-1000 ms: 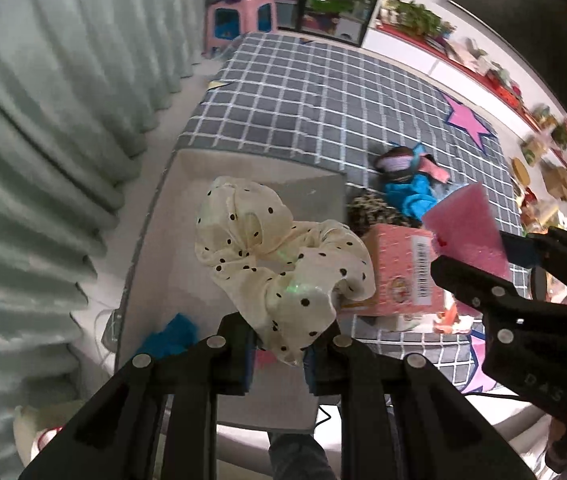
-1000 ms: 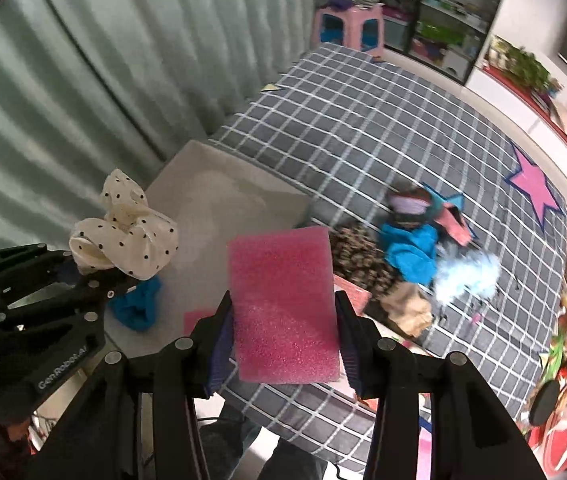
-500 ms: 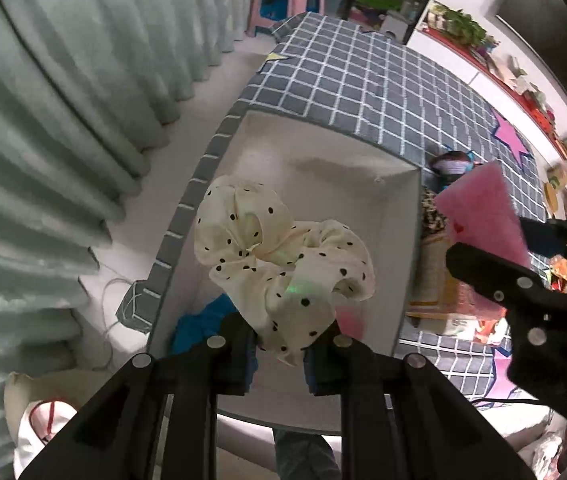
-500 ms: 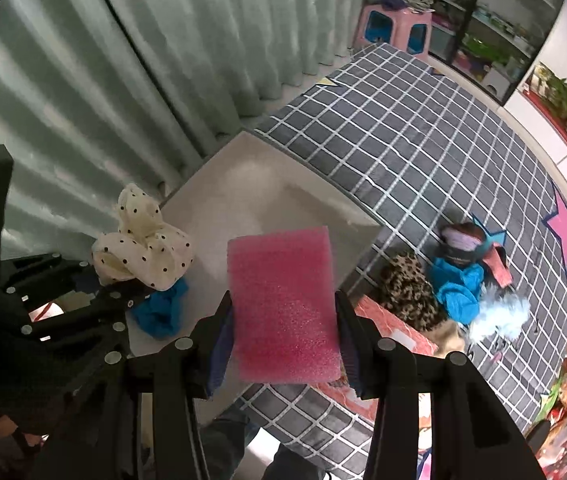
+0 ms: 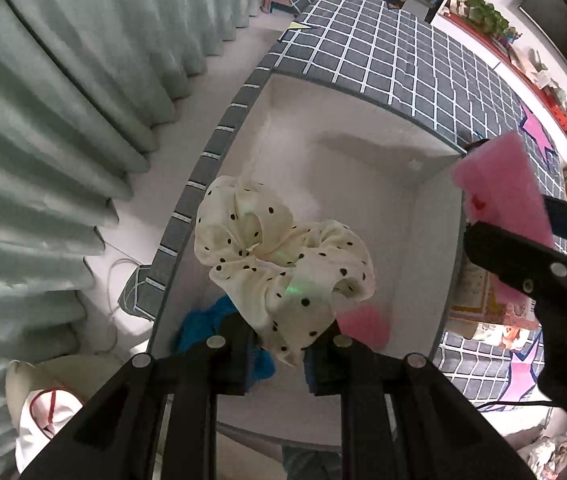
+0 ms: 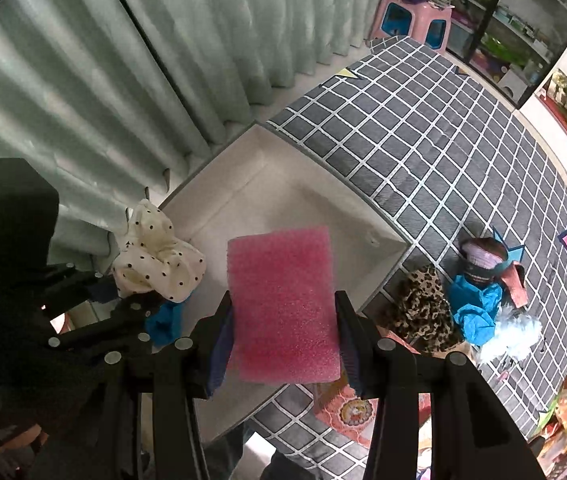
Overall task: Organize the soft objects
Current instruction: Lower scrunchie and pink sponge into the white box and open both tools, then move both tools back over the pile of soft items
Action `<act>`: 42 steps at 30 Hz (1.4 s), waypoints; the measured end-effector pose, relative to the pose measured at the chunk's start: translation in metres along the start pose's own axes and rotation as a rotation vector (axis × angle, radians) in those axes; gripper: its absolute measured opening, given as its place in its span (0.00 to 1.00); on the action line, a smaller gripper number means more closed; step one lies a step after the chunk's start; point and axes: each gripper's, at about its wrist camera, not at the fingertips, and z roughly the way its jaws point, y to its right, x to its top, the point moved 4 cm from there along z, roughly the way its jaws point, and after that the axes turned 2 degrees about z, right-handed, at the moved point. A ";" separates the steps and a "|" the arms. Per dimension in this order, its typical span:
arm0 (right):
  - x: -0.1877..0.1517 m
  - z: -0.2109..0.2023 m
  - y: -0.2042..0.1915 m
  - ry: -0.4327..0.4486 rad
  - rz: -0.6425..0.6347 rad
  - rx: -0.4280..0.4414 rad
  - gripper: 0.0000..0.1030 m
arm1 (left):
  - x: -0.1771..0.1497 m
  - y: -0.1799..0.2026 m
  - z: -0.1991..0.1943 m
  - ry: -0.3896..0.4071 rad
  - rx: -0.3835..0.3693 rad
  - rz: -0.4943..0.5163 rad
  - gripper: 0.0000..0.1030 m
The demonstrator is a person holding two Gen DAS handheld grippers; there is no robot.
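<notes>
Two items already lie in the white open box (image 5: 435,240). The left claw (image 5: 279,344) pinches a cream polka-dot scrunchie (image 5: 283,256) and the right claw (image 6: 283,344) a pink foam sponge (image 6: 283,304) above it; several soft things on the checked bed (image 6: 423,128) remain.

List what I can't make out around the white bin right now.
- Bin floor, left wrist view: partly hidden by the polka-dot scrunchie.
- Blue cloth: mostly behind the left gripper.
- Pink item inside: blurred, unidentifiable.
- Box, right wrist view: covered by the pink sponge.

Home rm: curtains (image 6: 131,60), checked bedcover (image 6: 443,128), stool (image 6: 411,20).
</notes>
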 end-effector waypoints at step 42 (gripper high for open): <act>0.011 -0.017 0.019 0.056 0.031 -0.001 0.99 | 0.015 0.017 0.008 0.060 -0.002 -0.014 1.00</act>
